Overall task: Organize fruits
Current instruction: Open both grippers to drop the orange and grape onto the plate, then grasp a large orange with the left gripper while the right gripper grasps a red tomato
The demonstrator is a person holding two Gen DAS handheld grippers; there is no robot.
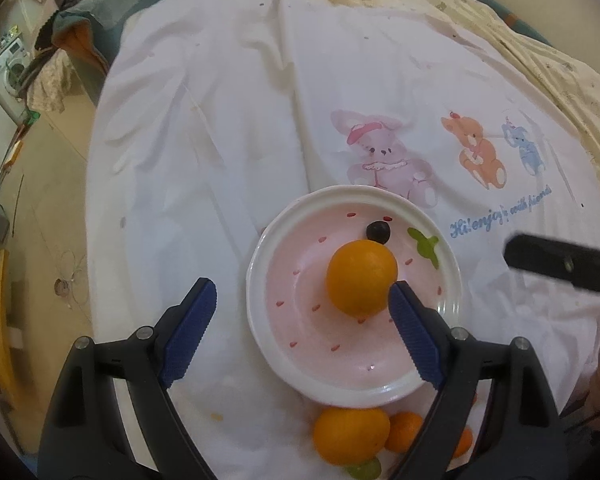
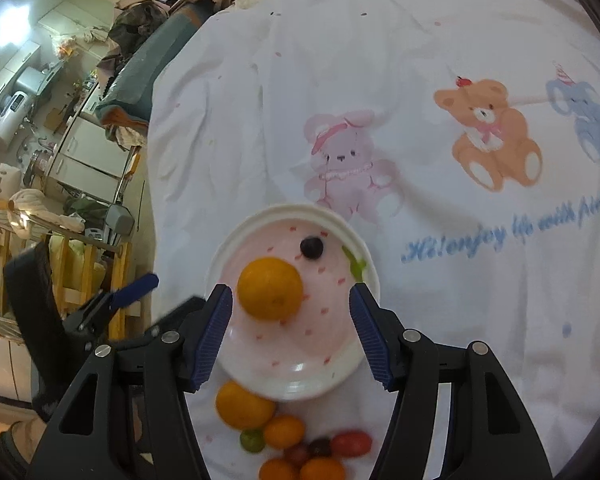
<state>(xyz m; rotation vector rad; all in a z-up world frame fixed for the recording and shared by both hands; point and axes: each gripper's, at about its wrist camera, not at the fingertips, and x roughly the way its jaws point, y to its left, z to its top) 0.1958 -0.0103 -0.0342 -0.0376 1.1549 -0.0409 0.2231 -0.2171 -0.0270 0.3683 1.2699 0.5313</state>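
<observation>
A pink plate with a white rim (image 1: 260, 264) (image 2: 356, 354) sits on a white cartoon-print cloth. On it lie a large orange (image 1: 360, 278) (image 2: 270, 289) and a dark grape (image 1: 378, 231) (image 2: 312, 247). My left gripper (image 1: 302, 294) is open and empty above the plate's left part. My right gripper (image 2: 291, 298) is open and empty over the plate, with the orange by its left finger. Near the plate's front edge lie another large orange (image 1: 350, 434) (image 2: 244, 404), small oranges (image 2: 284, 432), a green grape (image 2: 252, 440), a red tomato (image 2: 352, 443) and dark grapes (image 2: 298, 453).
The cloth (image 1: 260, 100) covers a bed or table, with a cream blanket (image 1: 540, 56) at the far edge. Its left edge drops to a floor with wooden furniture (image 2: 72, 264) and kitchen clutter. The other gripper's finger (image 1: 560, 266) shows at right in the left wrist view.
</observation>
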